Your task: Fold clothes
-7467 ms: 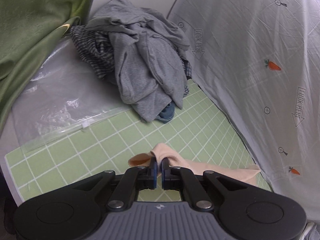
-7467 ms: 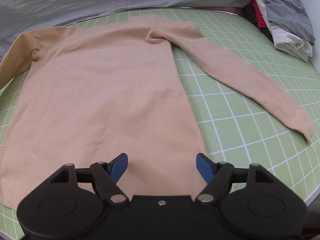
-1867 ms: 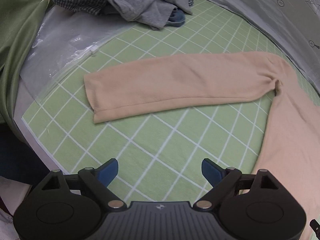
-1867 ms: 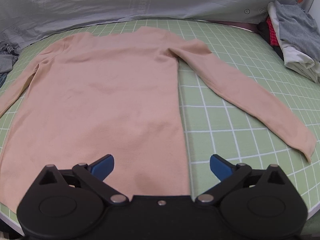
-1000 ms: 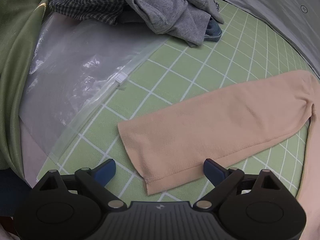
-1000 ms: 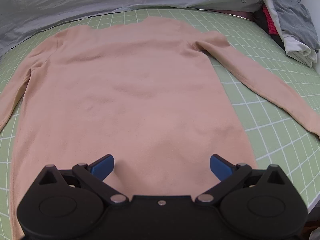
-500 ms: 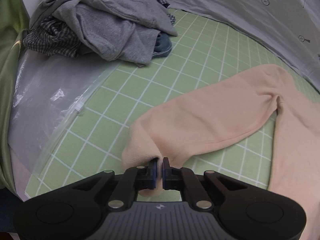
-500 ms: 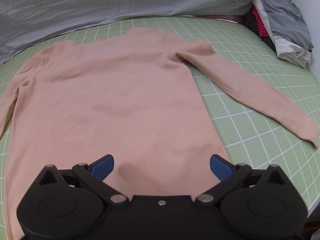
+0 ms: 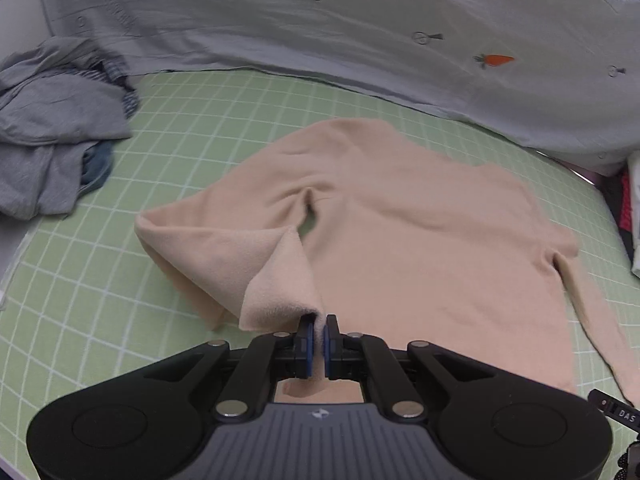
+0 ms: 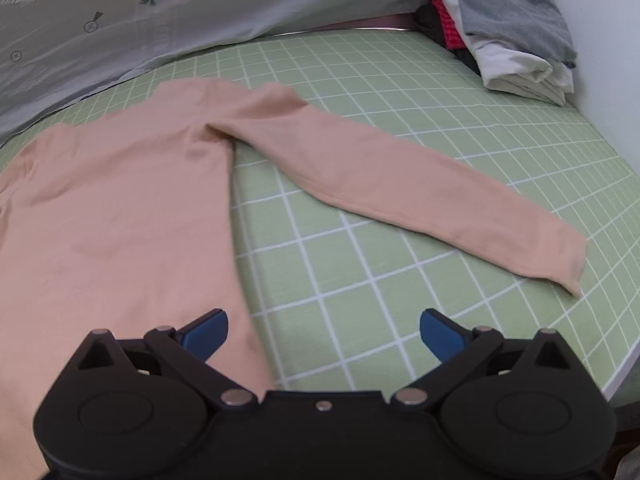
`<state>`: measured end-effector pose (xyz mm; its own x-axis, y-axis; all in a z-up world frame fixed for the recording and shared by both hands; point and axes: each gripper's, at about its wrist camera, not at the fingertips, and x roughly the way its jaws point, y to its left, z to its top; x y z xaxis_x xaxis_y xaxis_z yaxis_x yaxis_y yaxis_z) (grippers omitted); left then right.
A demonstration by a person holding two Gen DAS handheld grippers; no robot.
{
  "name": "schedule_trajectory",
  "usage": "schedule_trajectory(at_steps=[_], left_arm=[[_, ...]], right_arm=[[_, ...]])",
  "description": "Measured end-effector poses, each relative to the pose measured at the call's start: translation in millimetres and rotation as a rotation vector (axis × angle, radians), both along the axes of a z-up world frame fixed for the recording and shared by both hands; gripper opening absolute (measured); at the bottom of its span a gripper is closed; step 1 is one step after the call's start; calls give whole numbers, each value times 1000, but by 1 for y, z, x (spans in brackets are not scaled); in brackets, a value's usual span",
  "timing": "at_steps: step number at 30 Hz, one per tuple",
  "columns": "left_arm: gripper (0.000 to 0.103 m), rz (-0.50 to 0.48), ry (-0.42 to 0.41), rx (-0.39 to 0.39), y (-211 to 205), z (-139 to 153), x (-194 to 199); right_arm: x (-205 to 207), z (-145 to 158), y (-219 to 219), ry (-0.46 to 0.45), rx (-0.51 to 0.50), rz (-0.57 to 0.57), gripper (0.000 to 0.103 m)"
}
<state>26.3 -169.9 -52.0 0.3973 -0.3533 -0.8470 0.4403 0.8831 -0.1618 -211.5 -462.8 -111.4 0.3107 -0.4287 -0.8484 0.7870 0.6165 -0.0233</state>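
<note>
Pinching the cuff end of the peach sweater's (image 9: 420,240) left sleeve (image 9: 224,252) w/ my left gripper (image 9: 316,338), jaws pressed together on the fabric, cuff lifted off the mat. Sleeve is doubled over on itself, fold sitting just beside the sweater body, small gap of green showing at the armpit. Sweater lies flat on the green grid mat (image 9: 120,320), neck toward the gray carrot-print sheet (image 9: 360,20) at the back. Right gripper (image 10: 323,330) is spread wide, nothing between the blue pads; left pad (image 10: 206,330) hovers over the sweater's right edge near the hem, right pad (image 10: 440,332) over bare mat (contact w/ fabric: can't tell). Right sleeve (image 10: 400,184) is stretched out straight across the mat, angled away from the body, cuff (image 10: 572,264) near the mat's right edge, flat. Gray clothes heap (image 9: 52,120) sits at the far left of the mat in left-wrist view, w/ a bit of blue garment (image 9: 96,164) poking out under it. Stack of folded clothes (image 10: 508,28) at the far right corner in right-wrist view, gray on top, white under, red + dark behind. Both well apart from the sweater.
</note>
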Motion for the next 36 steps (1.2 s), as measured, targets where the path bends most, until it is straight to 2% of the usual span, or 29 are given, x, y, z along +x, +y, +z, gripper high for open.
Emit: schedule_trajectory(at_steps=[2, 5, 7, 8, 10, 12, 15, 18, 20, 24, 28, 30, 32, 36], left_arm=[[5, -32, 3, -22, -19, 1, -12], [13, -80, 4, -43, -44, 3, -29], [38, -93, -9, -31, -49, 4, -39], [45, -89, -20, -22, -48, 5, -43], [69, -66, -41, 3, -43, 6, -48], [77, -19, -54, 41, -30, 6, -50], [79, 49, -63, 118, 3, 0, -46], [80, 95, -57, 155, 41, -4, -33], [81, 111, -53, 156, 64, -5, -22], [83, 140, -46, 154, 109, -7, 0], [84, 128, -43, 160, 138, -13, 23], [84, 115, -37, 164, 150, -15, 34], [84, 100, -36, 167, 159, -16, 44], [84, 69, -37, 168, 170, -17, 56]], right_arm=[[-10, -2, -10, 1, 3, -14, 103], [-22, -5, -24, 0, 9, -27, 103], [-26, -7, -30, -3, 16, -22, 103], [-26, -7, -31, -2, 18, -13, 103], [-23, -10, -28, 4, 22, 22, 103], [-18, -12, -23, 8, 25, 52, 103], [-5, -13, -11, 1, 15, 95, 103], [13, -6, 11, -4, -39, 141, 103], [26, -1, 29, -23, -70, 158, 103], [61, 6, 70, -74, -48, 244, 103], [97, 5, 113, -76, -24, 296, 103], [109, 3, 131, -96, -6, 313, 96], [119, 2, 148, -122, 8, 321, 81], [134, -5, 174, -150, 59, 343, 66]])
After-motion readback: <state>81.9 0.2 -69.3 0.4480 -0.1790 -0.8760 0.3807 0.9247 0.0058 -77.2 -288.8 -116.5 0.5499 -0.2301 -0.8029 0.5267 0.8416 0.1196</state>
